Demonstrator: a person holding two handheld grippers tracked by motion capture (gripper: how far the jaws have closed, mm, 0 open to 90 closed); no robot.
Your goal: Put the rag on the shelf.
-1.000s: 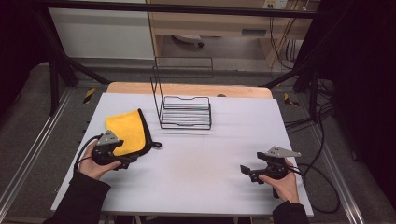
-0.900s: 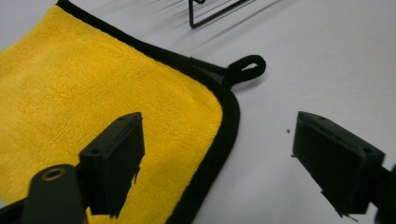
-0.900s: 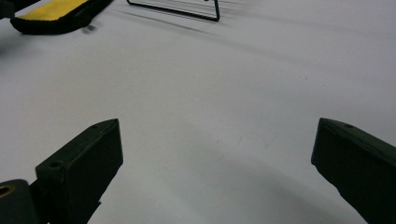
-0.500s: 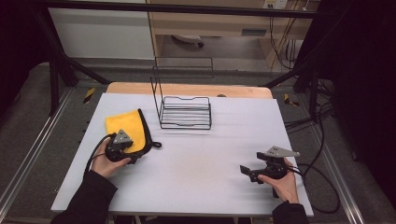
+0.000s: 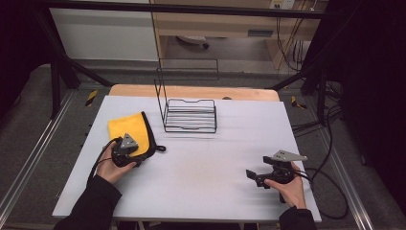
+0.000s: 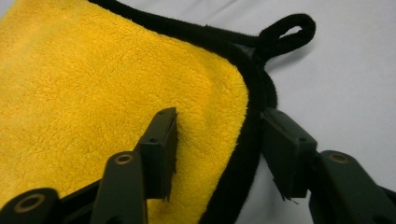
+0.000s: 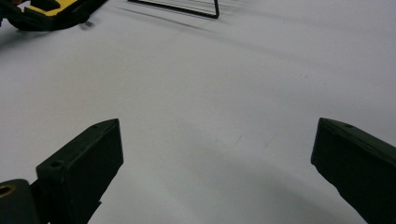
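Yellow fleece edged in black: the folded cloth (image 5: pixel 130 132) lies flat on the left side of the white table (image 5: pixel 206 182), its black hanging loop (image 6: pixel 285 32) sticking out at the near right corner. Your left gripper (image 6: pixel 219 144) sits low over that same corner. Its jaws have just been closing and now straddle the black hem, one pad on the yellow pile, the other just outside the edge on the table. A gap shows between the pads and the cloth edge, so nothing is pinched yet. In the high view your left hand (image 5: pixel 111 165) rests on the table just below the cloth. Behind the cloth, toward the middle of the table, stands a black wire rack (image 5: pixel 189 112), apart from the cloth. Well away on the right, your right gripper (image 7: pixel 217 154) hovers low over bare table with its jaws spread wide and nothing between them, your right hand (image 5: pixel 289 187) near the front edge.
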